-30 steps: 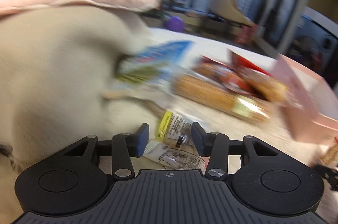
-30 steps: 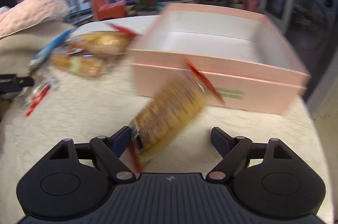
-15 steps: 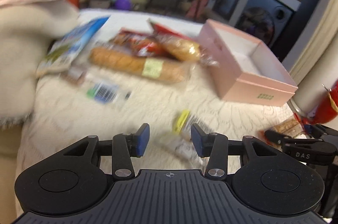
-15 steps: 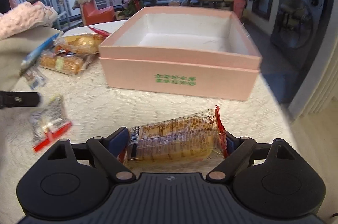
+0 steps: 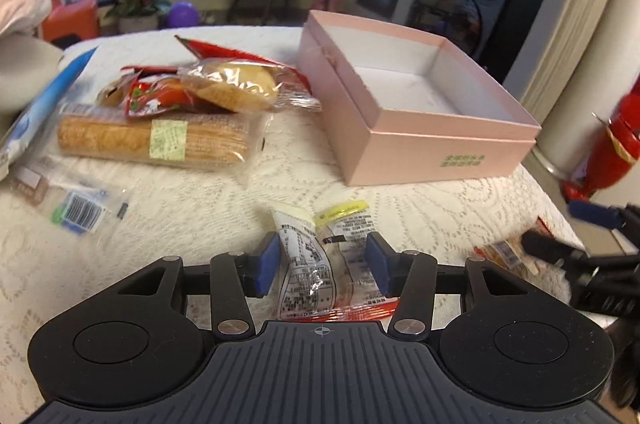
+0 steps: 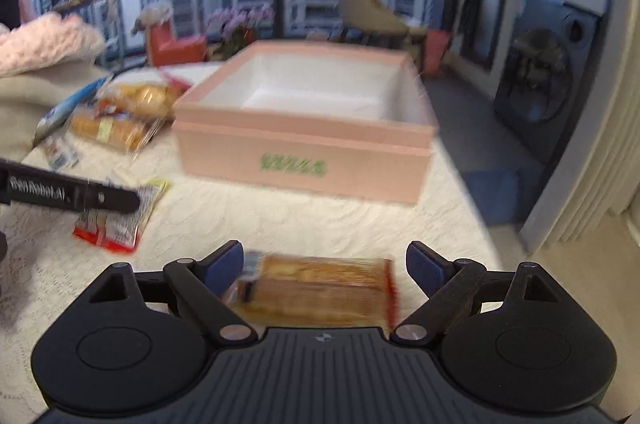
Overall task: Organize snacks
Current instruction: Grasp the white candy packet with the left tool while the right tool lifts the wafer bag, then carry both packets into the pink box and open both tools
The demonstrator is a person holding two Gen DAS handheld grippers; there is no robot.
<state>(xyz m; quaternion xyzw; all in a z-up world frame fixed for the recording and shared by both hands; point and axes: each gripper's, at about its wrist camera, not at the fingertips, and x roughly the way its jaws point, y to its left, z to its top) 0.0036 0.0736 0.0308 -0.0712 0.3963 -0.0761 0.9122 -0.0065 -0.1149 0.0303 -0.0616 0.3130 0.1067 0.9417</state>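
The left gripper point(image 5: 323, 266), jaws opening, straddles two small packets point(image 5: 320, 264) without pressing; they may slip free. The right gripper point(image 6: 325, 270), wide apart, brackets an unclamped cracker pack point(image 6: 316, 290); the pink box point(image 5: 416, 140) sits ahead.

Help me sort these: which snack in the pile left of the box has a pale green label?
The long bread loaf at the front of the pile; the round bun and red packets lie behind it, against it.
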